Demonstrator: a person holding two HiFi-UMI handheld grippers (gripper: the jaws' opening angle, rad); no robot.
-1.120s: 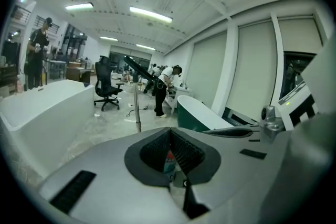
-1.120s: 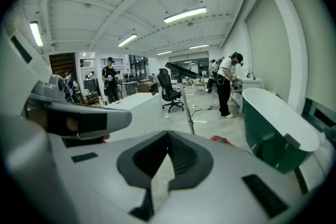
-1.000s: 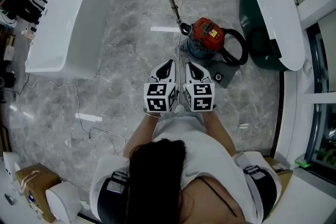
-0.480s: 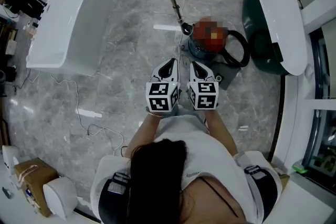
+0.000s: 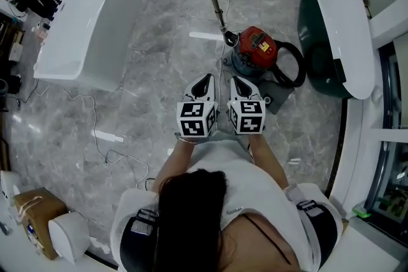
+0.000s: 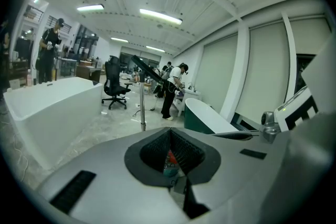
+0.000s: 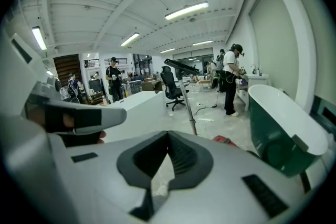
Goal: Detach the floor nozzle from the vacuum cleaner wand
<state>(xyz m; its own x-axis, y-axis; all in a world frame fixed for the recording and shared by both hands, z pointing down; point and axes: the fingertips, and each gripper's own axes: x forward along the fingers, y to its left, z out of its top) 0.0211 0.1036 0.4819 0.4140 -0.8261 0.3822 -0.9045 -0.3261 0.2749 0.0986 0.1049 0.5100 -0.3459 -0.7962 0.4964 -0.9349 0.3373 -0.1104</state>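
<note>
marble floor [image 5: 153,67] open beside white tub [image 5: 83,16], left tongs [image 5: 204,79] and right tongs [image 5: 237,81] closed, empty

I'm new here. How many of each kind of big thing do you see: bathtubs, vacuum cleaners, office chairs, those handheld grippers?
Bathtubs: 2, white bathtub, green bathtub
Vacuum cleaners: 1, red vacuum cleaner
Office chairs: 1, office chair
Handheld grippers: 2, left gripper, right gripper
Total: 6

The floor [image 5: 153,79] looks like polished marbled stone, the wand [image 5: 215,0] shiny metal, the vacuum body [image 5: 258,44] glossy plastic.
</note>
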